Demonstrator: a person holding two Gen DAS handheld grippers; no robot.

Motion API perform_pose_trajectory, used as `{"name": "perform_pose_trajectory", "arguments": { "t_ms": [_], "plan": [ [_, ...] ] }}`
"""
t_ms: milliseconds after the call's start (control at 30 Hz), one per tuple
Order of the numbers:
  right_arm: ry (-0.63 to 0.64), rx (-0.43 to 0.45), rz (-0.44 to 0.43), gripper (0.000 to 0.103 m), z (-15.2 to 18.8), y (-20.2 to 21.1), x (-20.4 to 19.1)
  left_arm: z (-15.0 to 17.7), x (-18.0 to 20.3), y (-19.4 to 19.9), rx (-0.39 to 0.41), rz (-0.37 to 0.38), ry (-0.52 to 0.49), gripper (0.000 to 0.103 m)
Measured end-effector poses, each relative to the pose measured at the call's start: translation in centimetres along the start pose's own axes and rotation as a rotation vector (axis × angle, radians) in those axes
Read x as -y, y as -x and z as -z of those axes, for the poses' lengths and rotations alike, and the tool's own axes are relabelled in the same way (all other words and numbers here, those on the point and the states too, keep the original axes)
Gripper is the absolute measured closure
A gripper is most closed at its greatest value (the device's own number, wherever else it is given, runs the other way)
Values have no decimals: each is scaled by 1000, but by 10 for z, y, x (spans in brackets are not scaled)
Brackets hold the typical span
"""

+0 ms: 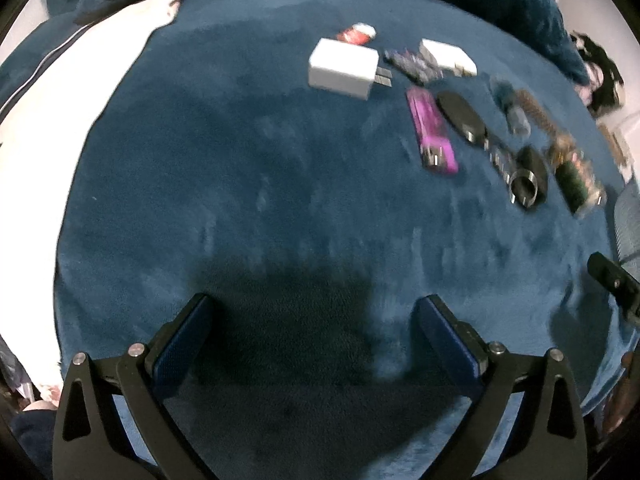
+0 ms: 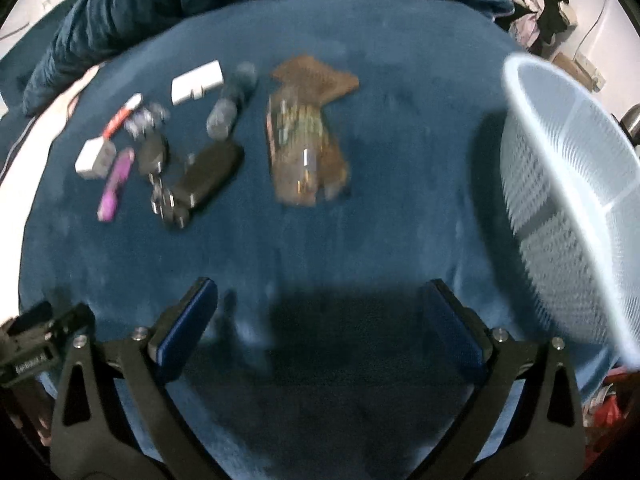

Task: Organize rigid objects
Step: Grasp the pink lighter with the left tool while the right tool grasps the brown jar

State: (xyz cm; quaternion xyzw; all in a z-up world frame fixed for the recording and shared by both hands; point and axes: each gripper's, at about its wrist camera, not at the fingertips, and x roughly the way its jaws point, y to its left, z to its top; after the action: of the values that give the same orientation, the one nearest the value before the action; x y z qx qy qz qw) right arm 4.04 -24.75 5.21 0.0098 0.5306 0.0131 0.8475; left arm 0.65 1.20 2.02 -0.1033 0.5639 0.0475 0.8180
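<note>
Step in hand: You seem to be at the approach, with nothing picked yet; the small rigid objects lie in a loose cluster on the blue plush cover [image 2: 320, 248], and the pale blue mesh plastic basket [image 2: 568, 200] stands well apart on the right.
Next move: I judge you must choose one object and bring a gripper down over it; the clear bottle with brown and green filling [image 2: 304, 152] lies nearest to the right gripper [image 2: 320, 324].
Left gripper [image 1: 316, 340]: Its two blue pads stand wide apart with only cover between them; it hovers short of the white square charger [image 1: 342, 68] and the magenta plastic lighter [image 1: 432, 132].
Right gripper: Also spread wide and holding nothing, pointed toward the cluster.
Caution: Both views are blurred, so small items near the black key fob [image 2: 208, 176] are hard to tell.
</note>
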Motion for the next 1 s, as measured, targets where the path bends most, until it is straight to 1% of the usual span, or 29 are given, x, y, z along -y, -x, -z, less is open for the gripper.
{"name": "perform_pose_trajectory", "arguments": {
  "t_ms": [67, 133, 233, 267, 333, 433, 467, 533, 600, 633, 667, 700, 733, 767, 833, 900, 933, 967, 1000],
  "plan": [
    [-3, 11, -9, 0, -15, 3, 0, -11, 0, 11, 36, 2, 5, 1],
    [-7, 22, -23, 1, -32, 4, -3, -25, 3, 17, 56, 16, 0, 1],
    [-6, 23, -35, 1, -54, -1, -9, -45, 9, 22, 71, 37, -2, 3],
    [-6, 22, -30, 1, -61, -3, -10, -52, 16, 21, 70, 45, -7, 5],
    [-4, 16, -15, 2, -73, -5, -9, -63, 22, 19, 62, 52, -21, 7],
    [-3, -26, -8, 13, -90, -18, -7, -83, 40, 7, 30, 64, -59, 13],
    [-4, -44, -16, 20, -93, -23, -7, -86, 41, 3, 16, 62, -67, 15],
    [-1, -78, -20, 25, -97, -31, -7, -96, 52, -7, -15, 63, -81, 17],
    [7, -107, -23, 30, -98, -39, -7, -100, 56, -13, -40, 65, -87, 23],
    [9, -116, -23, 35, -100, -42, -7, -103, 59, -19, -59, 59, -91, 28],
    [10, -125, -24, 36, -100, -44, -7, -105, 59, -22, -69, 57, -91, 41],
    [6, -139, -26, 36, -100, -48, -5, -108, 61, -28, -95, 56, -87, 49],
    [0, -150, -30, 36, -100, -52, -4, -111, 63, -36, -128, 66, -79, 54],
    [-2, -158, -33, 37, -100, -54, -3, -111, 64, -40, -139, 71, -75, 60],
    [-6, -182, -39, 42, -98, -62, -2, -116, 68, -50, -156, 56, -83, 61],
    [-13, -208, -45, 42, -97, -70, 0, -121, 70, -55, -160, 52, -91, 63],
    [-10, -211, -43, 44, -95, -73, 0, -123, 71, -56, -160, 57, -96, 71],
    [-5, -212, -39, 47, -95, -74, -1, -125, 70, -55, -157, 64, -104, 82],
    [1, -206, -36, 50, -94, -74, -1, -126, 69, -54, -156, 71, -103, 82]
  ]
}}
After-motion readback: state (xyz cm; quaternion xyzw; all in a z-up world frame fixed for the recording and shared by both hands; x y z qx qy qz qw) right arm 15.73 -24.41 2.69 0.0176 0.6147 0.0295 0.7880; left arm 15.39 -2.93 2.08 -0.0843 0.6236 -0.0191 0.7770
